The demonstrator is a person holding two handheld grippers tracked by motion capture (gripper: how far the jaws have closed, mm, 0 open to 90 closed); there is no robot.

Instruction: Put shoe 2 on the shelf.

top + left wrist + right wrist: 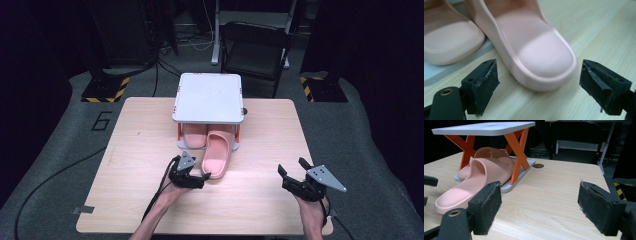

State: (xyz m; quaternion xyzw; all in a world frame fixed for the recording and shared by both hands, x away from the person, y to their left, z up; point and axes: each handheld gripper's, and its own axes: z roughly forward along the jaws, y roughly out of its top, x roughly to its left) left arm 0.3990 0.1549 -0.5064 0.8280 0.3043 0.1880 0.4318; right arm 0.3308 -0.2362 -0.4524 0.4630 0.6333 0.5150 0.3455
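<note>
A pink slipper [217, 152] lies half out of a small rack [207, 97] with a white top and orange legs, its rounded end toward the table's front. A second pink slipper [195, 135] sits fully under the rack beside it. My left gripper [197, 172] is open just short of the protruding slipper's end. In the left gripper view that slipper [536, 50] lies ahead of the gripper [539, 82], between the lines of the two pads and touching neither; the other slipper [446, 42] is at the left. My right gripper [292, 166] stands open and empty at the front right, [539, 205] facing the rack [484, 127] and slipper [474, 185].
The wooden table [260, 135] has bare room left and right of the rack. The rack's base tray [524, 172] rests flat on the table, with a small hole [538, 165] in the tabletop behind it. A black folding chair [255, 45] stands beyond the far edge.
</note>
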